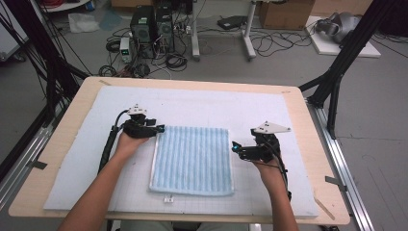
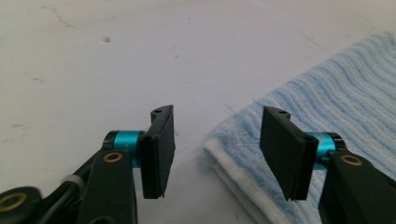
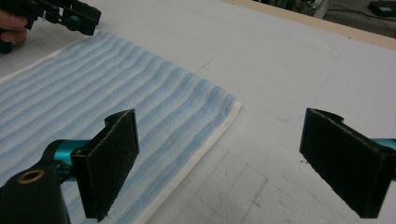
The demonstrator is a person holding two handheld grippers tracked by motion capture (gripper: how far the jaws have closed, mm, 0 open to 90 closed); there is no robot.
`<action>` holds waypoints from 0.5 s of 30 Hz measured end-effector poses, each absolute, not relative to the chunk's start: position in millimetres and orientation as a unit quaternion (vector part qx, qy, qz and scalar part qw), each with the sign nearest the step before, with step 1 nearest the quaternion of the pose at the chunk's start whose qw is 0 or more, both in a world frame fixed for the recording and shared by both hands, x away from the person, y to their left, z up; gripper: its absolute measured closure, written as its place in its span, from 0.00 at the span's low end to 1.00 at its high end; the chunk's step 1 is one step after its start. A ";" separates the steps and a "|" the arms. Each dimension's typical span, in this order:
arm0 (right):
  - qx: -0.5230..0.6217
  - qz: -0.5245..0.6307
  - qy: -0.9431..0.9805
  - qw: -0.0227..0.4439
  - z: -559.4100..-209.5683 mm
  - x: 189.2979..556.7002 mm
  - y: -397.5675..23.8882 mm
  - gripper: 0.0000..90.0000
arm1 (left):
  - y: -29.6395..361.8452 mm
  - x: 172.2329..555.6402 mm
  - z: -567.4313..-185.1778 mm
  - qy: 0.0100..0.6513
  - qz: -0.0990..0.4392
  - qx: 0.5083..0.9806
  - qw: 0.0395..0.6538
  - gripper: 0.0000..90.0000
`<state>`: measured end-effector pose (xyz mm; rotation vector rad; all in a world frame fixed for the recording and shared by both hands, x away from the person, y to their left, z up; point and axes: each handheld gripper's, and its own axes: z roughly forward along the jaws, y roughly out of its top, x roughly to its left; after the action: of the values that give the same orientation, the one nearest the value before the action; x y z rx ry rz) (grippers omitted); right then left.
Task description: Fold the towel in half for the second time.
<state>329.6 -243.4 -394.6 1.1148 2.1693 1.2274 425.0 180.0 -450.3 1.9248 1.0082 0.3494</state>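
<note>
A light-blue striped towel (image 1: 192,159) lies flat, folded into a rectangle, in the middle of the white mat (image 1: 202,103). My left gripper (image 1: 161,129) sits at the towel's far left corner. In the left gripper view its jaws (image 2: 219,114) stand apart on either side of that corner of the towel (image 2: 327,93), and the pads do not press on it. My right gripper (image 1: 234,146) hovers at the towel's right edge. Its jaws (image 3: 222,121) are wide open over the white hem of the towel (image 3: 116,88), with nothing between them. The left gripper (image 3: 70,16) also shows far off in the right gripper view.
The mat covers most of a wooden table (image 1: 308,144). Black frame struts (image 1: 337,72) rise at both sides. Behind the table, computer towers (image 1: 144,26), cables and cardboard boxes stand on the floor. Bare mat surrounds the towel on all sides.
</note>
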 end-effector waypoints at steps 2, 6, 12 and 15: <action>0.403 0.439 0.777 0.203 -394.7 329.8 -243.8 0.12 | 177.9 425.5 -450.5 0.407 0.143 0.784 0.446 0.55; 0.402 0.439 0.778 0.202 -394.6 329.6 -244.2 0.12 | 176.9 425.2 -450.6 0.407 0.149 0.786 0.440 0.64; 0.402 0.440 0.777 0.202 -395.5 331.3 -244.2 0.12 | 172.1 423.4 -451.0 0.389 0.156 0.802 0.425 0.77; 0.403 0.439 0.778 0.200 -395.4 332.0 -242.8 0.12 | 171.0 422.7 -451.2 0.377 0.156 0.808 0.424 0.86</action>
<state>332.0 -242.8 -395.4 1.1274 2.1740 1.2267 422.7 171.0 -451.2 2.0223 0.9441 0.3896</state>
